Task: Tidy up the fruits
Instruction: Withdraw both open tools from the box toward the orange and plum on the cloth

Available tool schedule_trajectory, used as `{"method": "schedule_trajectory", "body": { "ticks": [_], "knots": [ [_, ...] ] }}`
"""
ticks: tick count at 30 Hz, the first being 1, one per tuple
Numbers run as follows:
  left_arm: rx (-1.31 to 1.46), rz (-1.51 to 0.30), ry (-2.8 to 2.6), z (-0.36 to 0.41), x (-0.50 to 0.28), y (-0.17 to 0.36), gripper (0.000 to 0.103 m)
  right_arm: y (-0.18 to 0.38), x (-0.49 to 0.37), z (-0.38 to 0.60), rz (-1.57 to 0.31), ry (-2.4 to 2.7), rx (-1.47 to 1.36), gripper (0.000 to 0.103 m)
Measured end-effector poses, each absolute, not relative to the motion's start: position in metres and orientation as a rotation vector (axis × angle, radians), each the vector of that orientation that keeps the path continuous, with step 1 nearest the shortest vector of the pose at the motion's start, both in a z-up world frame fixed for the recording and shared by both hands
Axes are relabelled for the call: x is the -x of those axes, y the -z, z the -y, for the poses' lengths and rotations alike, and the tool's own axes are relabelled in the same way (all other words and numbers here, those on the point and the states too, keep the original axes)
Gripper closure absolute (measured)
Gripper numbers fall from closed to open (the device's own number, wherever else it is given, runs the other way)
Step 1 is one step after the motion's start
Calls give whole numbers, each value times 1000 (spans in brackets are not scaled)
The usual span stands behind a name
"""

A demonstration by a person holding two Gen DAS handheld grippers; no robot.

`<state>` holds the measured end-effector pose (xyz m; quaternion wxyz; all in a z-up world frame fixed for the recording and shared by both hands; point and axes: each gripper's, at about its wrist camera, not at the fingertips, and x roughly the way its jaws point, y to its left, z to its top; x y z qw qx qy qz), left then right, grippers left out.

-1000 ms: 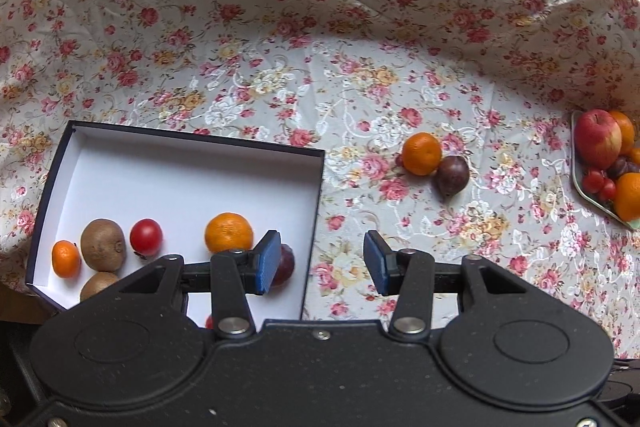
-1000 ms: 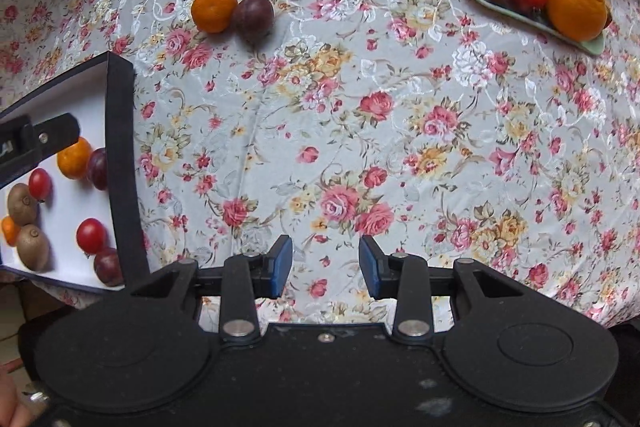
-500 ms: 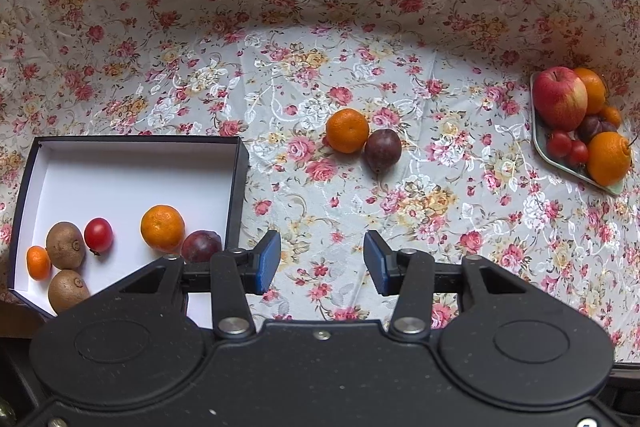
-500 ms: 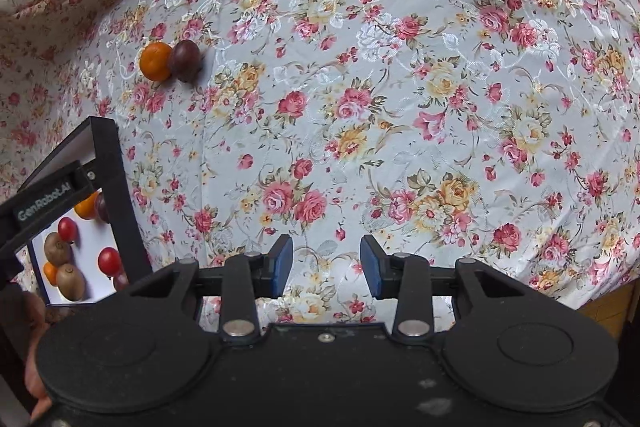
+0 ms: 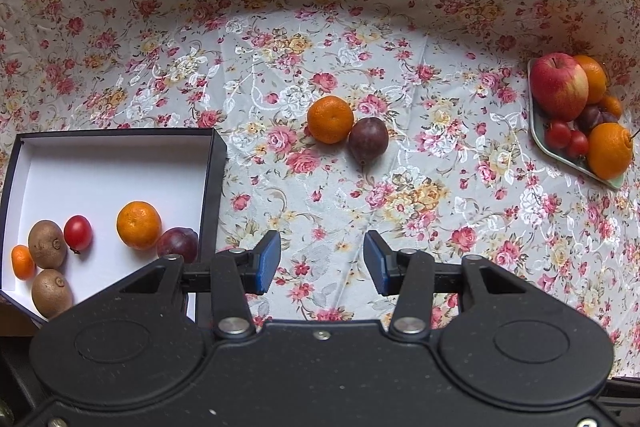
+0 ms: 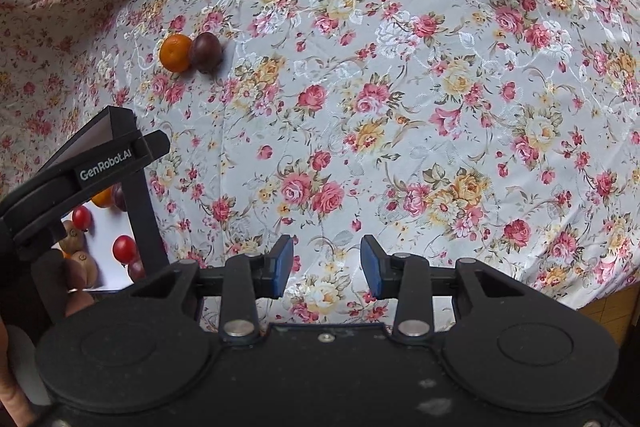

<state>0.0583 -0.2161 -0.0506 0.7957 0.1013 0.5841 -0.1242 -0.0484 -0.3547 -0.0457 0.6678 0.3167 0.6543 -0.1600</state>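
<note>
Left gripper (image 5: 320, 263) gaping, empty — mandarin (image 5: 330, 119) touching plum (image 5: 368, 141) ahead

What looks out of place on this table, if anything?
A mandarin and a dark plum lie touching on the bare tablecloth, outside both the box and the green plate that hold the other fruit. Nothing looks spilled or damaged.

Both the left hand-held gripper (image 5: 320, 259) and the right hand-held gripper (image 6: 326, 265) hover with blue-padded jaws parted and empty, the left one at the right view's left edge.
</note>
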Motion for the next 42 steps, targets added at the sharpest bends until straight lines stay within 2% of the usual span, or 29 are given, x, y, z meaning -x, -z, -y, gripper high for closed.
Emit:
{"method": "schedule_trajectory", "body": {
  "ticks": [19,33,42],
  "knots": [
    [-202,-1223,200,209,-110,39,49,44,36,355,-1417,403,-795,63],
    [-125,-1238,248,189,-137,31,49,43,17,335,-1297,430,-658,63],
    [-154,-1224,259,183,-155,30,49,49,-35,318,-1258,455,-554,63]
  ]
}}
